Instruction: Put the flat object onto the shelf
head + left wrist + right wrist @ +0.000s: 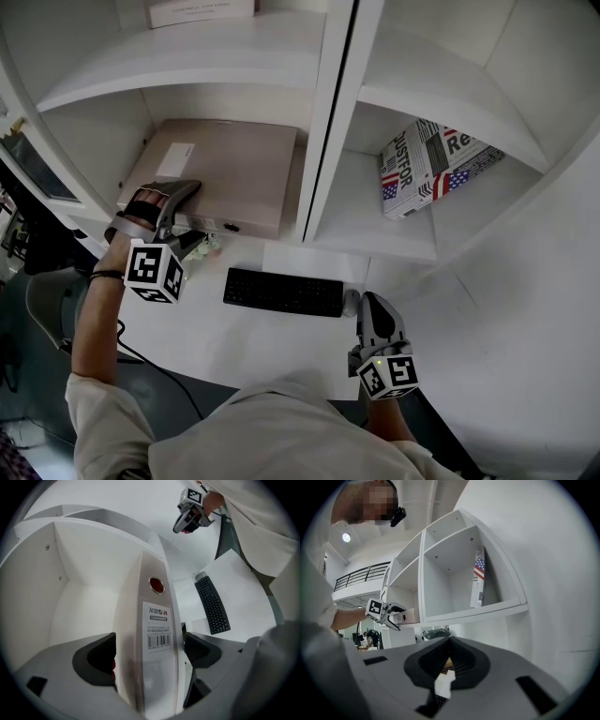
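**Fig.** Head view, with L and R gripper views.

(a) Flat beige box point(225, 173) lies flat on the lower shelf point(370, 242), in the L compartment. Its front edge projects slightly toward the desk point(234, 342).

(b) L gripper point(192, 211) is at that front edge. Its fingers are spread wide w/ the box spine between them. The spine's barcode label point(158, 627) faces the camera. The pads sit just beside the spine and do not appear to press on it.

(c) R gripper point(372, 305) is over the desk, just R of the keyboard point(283, 292). Its fingers are pressed together w/ nothing between them, well apart from the box.

(d) A flag-print box point(436, 164) stands tilted in the R compartment.
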### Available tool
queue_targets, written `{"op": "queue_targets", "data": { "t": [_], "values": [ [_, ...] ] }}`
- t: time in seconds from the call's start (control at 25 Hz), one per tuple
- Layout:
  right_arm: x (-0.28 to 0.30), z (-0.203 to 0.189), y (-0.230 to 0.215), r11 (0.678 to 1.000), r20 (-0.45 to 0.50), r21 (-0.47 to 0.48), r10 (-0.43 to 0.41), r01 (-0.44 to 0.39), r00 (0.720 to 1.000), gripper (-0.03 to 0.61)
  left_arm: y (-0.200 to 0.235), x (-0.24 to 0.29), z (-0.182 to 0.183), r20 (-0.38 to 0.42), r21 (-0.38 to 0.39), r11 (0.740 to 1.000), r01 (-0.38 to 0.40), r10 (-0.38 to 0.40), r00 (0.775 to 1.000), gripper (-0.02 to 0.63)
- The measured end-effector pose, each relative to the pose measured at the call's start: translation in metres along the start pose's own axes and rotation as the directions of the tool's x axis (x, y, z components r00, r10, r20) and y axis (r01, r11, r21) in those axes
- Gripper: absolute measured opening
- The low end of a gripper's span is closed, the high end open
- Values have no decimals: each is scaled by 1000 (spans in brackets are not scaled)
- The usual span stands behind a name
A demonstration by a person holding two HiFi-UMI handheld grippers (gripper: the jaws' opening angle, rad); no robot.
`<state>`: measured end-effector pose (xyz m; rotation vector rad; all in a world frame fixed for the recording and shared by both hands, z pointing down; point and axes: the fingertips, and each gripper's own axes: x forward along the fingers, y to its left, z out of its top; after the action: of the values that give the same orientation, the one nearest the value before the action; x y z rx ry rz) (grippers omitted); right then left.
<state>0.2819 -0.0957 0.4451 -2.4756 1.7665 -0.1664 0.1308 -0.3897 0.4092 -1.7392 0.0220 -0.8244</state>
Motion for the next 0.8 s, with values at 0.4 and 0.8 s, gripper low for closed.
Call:
{"op": "queue_targets", "data": {
  "t": [0.4,0.8],
  "values": [
    [-7,11,18,999,25,-13,44,-43,999,3,14,-51,18,134,-322,945,-63,111,985,445],
    [-16,20,41,995,44,-29,97,-95,994,3,2,-97,24,170,-480,875,-67,168,971,388]
  ]
}}
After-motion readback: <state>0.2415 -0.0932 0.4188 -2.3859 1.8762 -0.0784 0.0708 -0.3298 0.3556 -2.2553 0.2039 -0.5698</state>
